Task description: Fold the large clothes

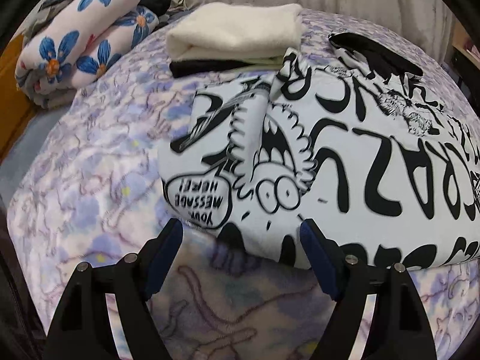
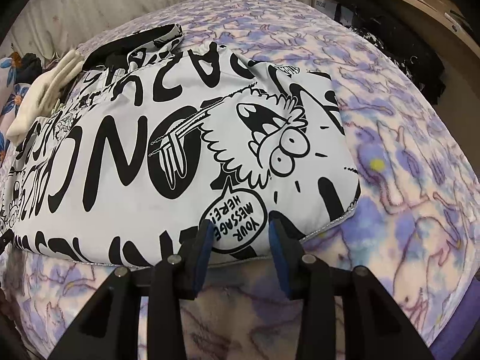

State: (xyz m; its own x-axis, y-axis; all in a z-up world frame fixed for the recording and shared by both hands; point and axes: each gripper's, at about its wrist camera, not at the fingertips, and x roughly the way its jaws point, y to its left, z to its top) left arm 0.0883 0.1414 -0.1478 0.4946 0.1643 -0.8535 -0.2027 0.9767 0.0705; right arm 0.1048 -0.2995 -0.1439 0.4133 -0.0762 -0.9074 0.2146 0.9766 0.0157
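Two grippers hang over the near edge of the graffiti-print garment (image 1: pixel 330 150), which lies partly folded on the purple blanket (image 1: pixel 90 165) of a bed, and neither has a firm hold on it. At the garment's left near corner, the left gripper (image 1: pixel 241 234) has its jaws spread wide, with one pad over the blanket and the other over the print, nothing pinched between them. At the garment's near hem, by the speech-bubble print (image 2: pixel 237 225), the right gripper (image 2: pixel 240 234) has its jaws about half apart, straddling the hem; whether the pads press on the cloth I cannot tell. The likeliest failure, as I judge it, is an uneven lift: if one side grabs only the top layer while the other catches the whole thickness, the fold would skew or the padded layers would slide apart. A bite taken too deep could also snag the fleecy blanket and drag it up with the garment. Beyond the garment's far left corner sits a stack of folded clothes (image 1: pixel 237 36), touching it, so a wide swing could topple that pile.
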